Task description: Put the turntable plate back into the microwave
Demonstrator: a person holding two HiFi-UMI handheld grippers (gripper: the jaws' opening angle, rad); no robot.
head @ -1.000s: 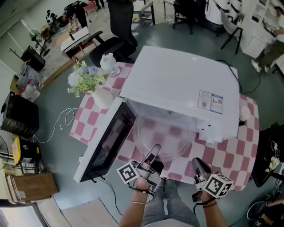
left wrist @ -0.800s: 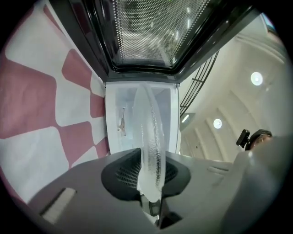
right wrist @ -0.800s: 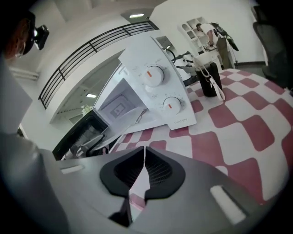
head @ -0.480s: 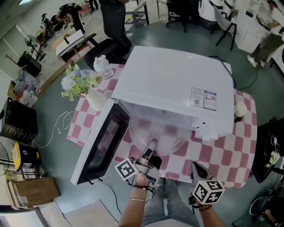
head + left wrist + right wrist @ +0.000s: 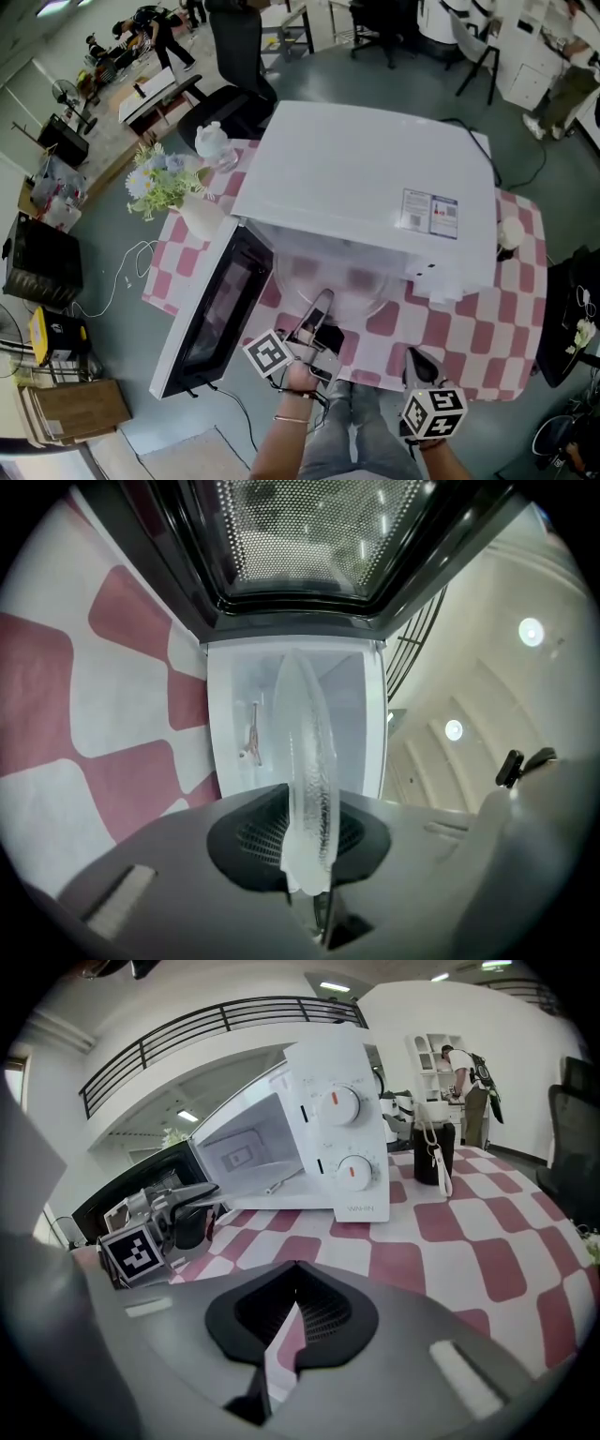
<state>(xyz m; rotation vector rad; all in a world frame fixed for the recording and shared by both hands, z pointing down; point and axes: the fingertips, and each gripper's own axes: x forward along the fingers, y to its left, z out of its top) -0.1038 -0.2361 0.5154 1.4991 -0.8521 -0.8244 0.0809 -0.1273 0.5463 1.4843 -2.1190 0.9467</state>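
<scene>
Left tongs (image 5: 322,305): closed on the near rim of the glass turntable plate (image 5: 349,284). The left gripper view shows the plate edge-on, clamped between the two jaws and running forward toward the white cavity (image 5: 286,710). From the head view, the plate sits at the mouth of the microwave (image 5: 366,178). Its far part lies under the overhang of the casing and its near part projects over the desk (image 5: 464,337), which has a pink-and-white checked cloth. Whether the plate rests on the cavity floor cannot be determined. The microwave door (image 5: 217,314) stands swung wide to the left of the opening. Right tongs (image 5: 413,357): jaws drawn together with nothing between them, only a slit of checked cloth showing through in the right gripper view. They stand off to the right of the plate, apart from it, in front of the control panel with its two dials (image 5: 336,1106). A vase of flowers (image 5: 167,183) and a white teapot (image 5: 212,139) stand on the far left corner of the desk, clear of the door.
</scene>
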